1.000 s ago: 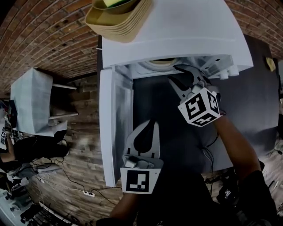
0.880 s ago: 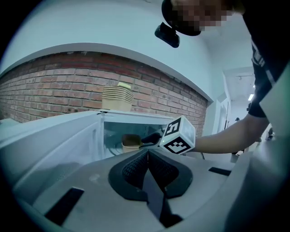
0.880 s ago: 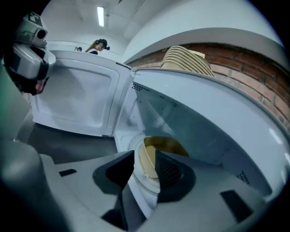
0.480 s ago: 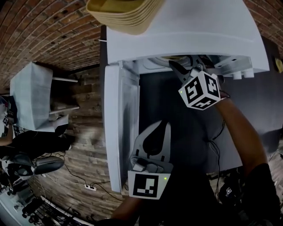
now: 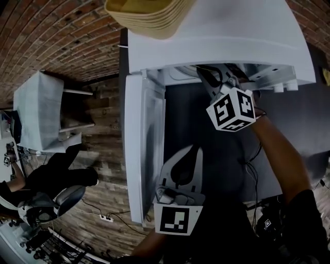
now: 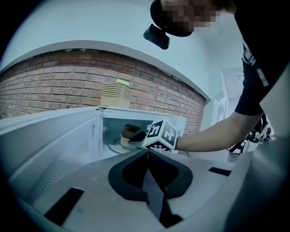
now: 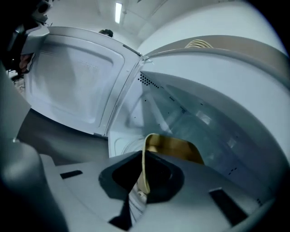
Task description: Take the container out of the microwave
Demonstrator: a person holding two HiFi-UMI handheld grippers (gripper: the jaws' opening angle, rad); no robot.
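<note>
The white microwave [image 5: 216,31] stands with its door [image 5: 139,149] swung open to the left. A tan container [image 7: 174,147] sits inside on the turntable, also seen as the container [image 6: 130,133] in the left gripper view. My right gripper [image 5: 209,77] reaches into the cavity. Its jaws are closing, with the container's near rim pinched between them at the right gripper [image 7: 143,158]. The microwave's roof hides the container in the head view. My left gripper [image 5: 196,148] hangs shut and empty in front of the door, the same left gripper [image 6: 147,152] pointing at the cavity.
A stack of tan trays [image 5: 149,15] sits on top of the microwave, which rests on a dark table [image 5: 289,118]. A white side table [image 5: 38,113] and a seated person [image 5: 46,180] are to the left. A power strip with cables [image 5: 105,219] lies on the wooden floor.
My right gripper went deeper into the microwave and its jaws narrowed onto the container's rim. The left gripper stayed about where it was. The person at the left shifted.
</note>
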